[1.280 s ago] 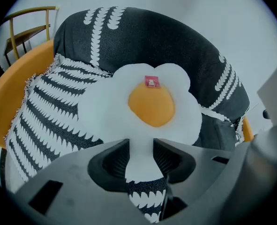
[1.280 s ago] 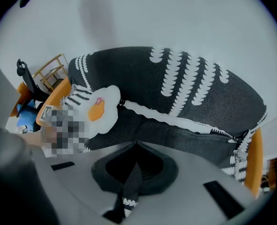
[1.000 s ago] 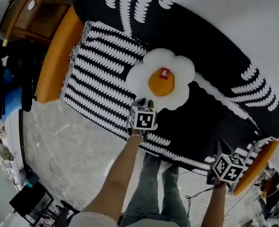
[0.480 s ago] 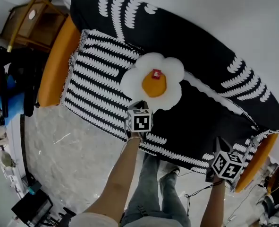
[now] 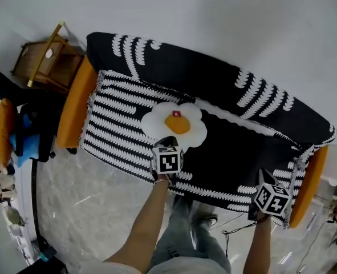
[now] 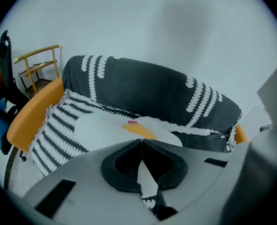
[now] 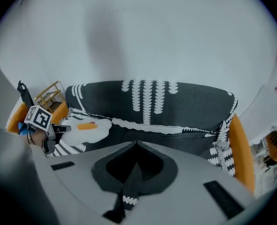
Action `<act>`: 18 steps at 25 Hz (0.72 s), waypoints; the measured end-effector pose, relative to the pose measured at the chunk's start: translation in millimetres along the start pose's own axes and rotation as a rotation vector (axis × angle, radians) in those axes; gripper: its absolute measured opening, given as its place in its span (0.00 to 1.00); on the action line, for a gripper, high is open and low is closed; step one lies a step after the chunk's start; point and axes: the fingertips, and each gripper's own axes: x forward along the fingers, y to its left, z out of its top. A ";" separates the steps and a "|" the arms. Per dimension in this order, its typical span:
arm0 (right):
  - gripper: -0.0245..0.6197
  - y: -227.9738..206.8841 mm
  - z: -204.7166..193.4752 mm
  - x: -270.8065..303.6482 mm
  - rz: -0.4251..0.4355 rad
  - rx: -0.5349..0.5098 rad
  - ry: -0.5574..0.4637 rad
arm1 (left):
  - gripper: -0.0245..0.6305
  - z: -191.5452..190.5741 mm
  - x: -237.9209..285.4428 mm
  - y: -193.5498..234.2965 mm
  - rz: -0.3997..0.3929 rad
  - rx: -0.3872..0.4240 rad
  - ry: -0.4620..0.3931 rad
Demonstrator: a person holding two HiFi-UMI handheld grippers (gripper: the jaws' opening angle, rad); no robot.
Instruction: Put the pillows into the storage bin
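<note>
Farther off than a second ago, the black-and-white sofa now shows whole. The white, orange-centred pillow lies on its seat, left of middle, near the front edge. The left gripper sits at the pillow's near rim, fingers together. The right gripper, near the sofa's front right corner, is closed on nothing.

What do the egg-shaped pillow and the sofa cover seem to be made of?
Egg-shaped pillow: probably stuffed plush fabric, matte; its lobes look puffy.
Sofa cover: seemingly woven cloth, matte; it drapes and has a fringed edge.
</note>
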 end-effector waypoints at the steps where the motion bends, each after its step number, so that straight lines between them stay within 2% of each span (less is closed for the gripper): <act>1: 0.04 -6.7 -0.3 -9.4 -0.003 0.012 -0.019 | 0.06 2.6 -8.9 -6.3 0.001 0.017 -0.008; 5: 0.04 -33.7 -9.5 -45.3 -0.011 0.079 -0.099 | 0.06 6.3 -44.1 -37.4 -0.018 0.111 -0.034; 10: 0.04 -76.3 -39.4 -99.4 -0.027 0.152 -0.160 | 0.06 -18.4 -100.8 -97.0 -0.062 0.197 -0.036; 18: 0.04 -133.4 -109.5 -182.0 -0.069 0.289 -0.266 | 0.06 -51.6 -166.9 -212.4 -0.194 0.447 -0.058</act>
